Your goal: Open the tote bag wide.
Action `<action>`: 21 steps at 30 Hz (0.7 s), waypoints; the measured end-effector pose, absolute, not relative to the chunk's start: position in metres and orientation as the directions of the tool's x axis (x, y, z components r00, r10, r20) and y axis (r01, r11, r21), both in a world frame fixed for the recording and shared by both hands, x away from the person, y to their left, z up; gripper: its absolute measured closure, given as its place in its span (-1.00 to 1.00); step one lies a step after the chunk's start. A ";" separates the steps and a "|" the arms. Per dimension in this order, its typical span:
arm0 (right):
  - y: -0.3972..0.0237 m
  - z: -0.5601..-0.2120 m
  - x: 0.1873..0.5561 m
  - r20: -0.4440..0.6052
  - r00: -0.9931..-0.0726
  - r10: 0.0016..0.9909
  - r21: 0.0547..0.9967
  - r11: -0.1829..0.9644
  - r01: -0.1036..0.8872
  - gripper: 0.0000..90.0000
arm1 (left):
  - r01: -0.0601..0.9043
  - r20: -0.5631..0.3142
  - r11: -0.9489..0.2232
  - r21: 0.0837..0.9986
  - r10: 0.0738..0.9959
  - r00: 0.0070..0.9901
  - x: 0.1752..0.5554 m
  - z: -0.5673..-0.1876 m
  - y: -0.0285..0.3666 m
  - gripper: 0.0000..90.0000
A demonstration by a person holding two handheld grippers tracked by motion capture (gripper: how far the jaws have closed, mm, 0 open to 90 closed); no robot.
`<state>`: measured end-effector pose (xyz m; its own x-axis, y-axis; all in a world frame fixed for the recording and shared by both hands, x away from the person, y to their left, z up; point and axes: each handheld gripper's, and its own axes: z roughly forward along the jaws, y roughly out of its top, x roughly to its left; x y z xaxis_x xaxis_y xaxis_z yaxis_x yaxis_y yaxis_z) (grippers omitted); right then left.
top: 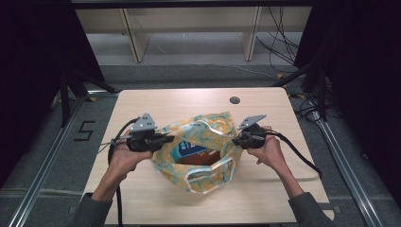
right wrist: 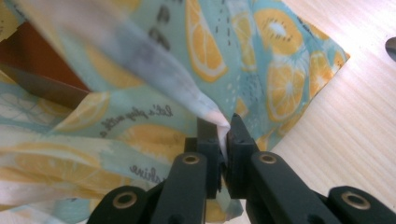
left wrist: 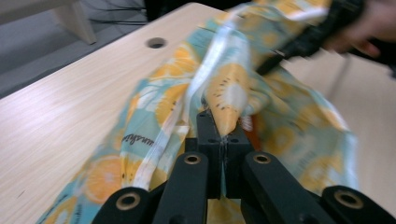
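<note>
The orange-and-teal citrus-print fabric bag [top: 201,151] sits mid-table, mouth up, stretched left–right between the grippers: left gripper [top: 171,139] clamped on its left rim, right gripper [top: 235,141] on the right – each hand equally near.

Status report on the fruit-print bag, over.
Left gripper shut on the bag rim. Right gripper shut on the opposite rim. Bag mouth held open, box inside. Nothing in the way.

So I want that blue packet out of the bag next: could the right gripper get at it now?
Probably not: the right gripper is shut on the bag rim. The blue packet lies exposed in the open mouth.
</note>
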<state>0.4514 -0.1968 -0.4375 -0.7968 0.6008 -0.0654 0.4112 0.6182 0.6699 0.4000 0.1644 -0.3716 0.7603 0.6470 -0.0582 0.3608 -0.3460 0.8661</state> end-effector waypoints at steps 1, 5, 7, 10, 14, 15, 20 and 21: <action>-0.195 -0.437 0.453 -0.055 -0.793 0.606 0.669 0.612 0.422 0.89 | 0.378 -0.071 -0.341 0.860 0.655 0.752 0.409 -0.376 0.168 0.97; -0.194 -0.438 0.455 -0.052 -0.779 0.624 0.674 0.598 0.434 0.76 | 0.452 -0.121 -0.297 0.841 0.711 0.692 0.435 -0.391 0.178 0.97; -0.194 -0.435 0.457 -0.052 -0.776 0.629 0.665 0.601 0.443 0.50 | 0.480 -0.116 -0.317 0.818 0.726 0.677 0.446 -0.399 0.182 0.97; -0.197 -0.429 0.453 -0.024 -0.759 0.651 0.704 0.550 0.449 0.33 | 0.523 -0.127 -0.331 0.786 0.740 0.660 0.459 -0.408 0.185 0.96; -0.201 -0.420 0.445 0.013 -0.730 0.684 0.713 0.506 0.486 0.21 | 0.572 -0.131 -0.348 0.743 0.762 0.634 0.475 -0.418 0.186 0.95; -0.202 -0.419 0.445 -0.015 -0.738 0.675 0.734 0.509 0.450 0.17 | 0.580 -0.135 -0.345 0.738 0.766 0.628 0.478 -0.420 0.185 0.95; -0.189 -0.395 0.426 -0.009 -0.789 0.615 0.761 0.516 0.393 0.15 | 0.600 -0.146 -0.347 0.721 0.770 0.621 0.487 -0.426 0.183 0.94; -0.184 -0.392 0.423 0.003 -0.801 0.599 0.770 0.509 0.383 0.10 | 0.609 -0.150 -0.352 0.711 0.770 0.620 0.488 -0.426 0.183 0.93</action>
